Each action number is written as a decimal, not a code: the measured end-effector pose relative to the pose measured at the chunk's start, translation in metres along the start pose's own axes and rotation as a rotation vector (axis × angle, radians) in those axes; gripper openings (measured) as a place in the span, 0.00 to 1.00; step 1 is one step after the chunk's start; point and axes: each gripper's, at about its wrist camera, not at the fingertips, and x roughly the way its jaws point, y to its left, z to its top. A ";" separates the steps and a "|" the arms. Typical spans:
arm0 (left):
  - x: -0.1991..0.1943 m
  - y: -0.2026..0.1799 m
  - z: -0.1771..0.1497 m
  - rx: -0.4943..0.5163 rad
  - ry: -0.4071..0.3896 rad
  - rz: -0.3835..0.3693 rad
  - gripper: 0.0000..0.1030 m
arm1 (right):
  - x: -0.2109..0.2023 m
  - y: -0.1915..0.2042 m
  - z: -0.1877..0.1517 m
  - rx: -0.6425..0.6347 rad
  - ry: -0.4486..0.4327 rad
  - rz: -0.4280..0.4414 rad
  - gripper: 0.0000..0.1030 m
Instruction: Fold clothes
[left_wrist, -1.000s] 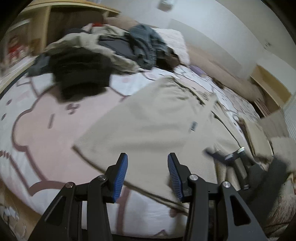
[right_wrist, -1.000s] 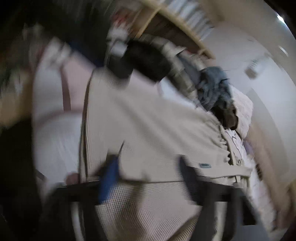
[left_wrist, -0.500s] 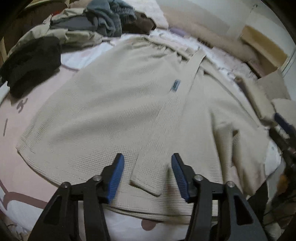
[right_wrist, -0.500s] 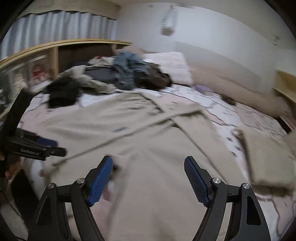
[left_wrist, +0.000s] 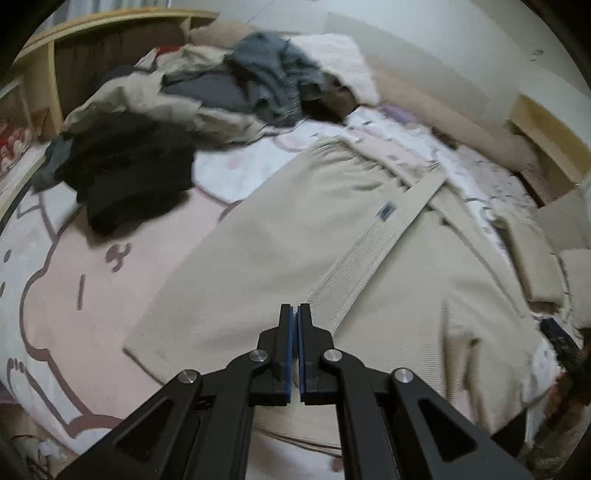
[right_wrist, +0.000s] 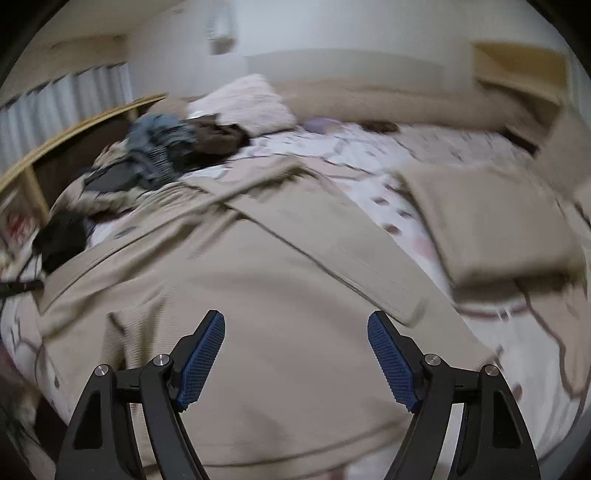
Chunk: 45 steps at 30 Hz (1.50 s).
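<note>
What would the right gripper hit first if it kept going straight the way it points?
Most likely the beige garment spread on the bed. The right gripper is open and angled down at that cloth, with nothing visible in between, though blur leaves the depth uncertain.

Left gripper now closed — was apart, right gripper rolled upright over beige garment

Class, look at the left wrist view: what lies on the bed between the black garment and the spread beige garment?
Only bare pink-and-white bedsheet separates the black garment from the beige garment, seen in the left wrist view.
</note>
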 end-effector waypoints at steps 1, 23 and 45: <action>0.008 0.004 -0.001 -0.005 0.025 0.009 0.03 | -0.001 -0.011 -0.001 0.035 0.007 -0.007 0.77; 0.010 -0.133 -0.011 0.200 -0.101 -0.281 0.57 | 0.022 -0.154 -0.029 0.473 0.100 -0.055 0.17; 0.005 -0.236 -0.044 0.419 0.026 -0.521 0.57 | -0.050 -0.096 -0.001 0.158 -0.059 -0.004 0.06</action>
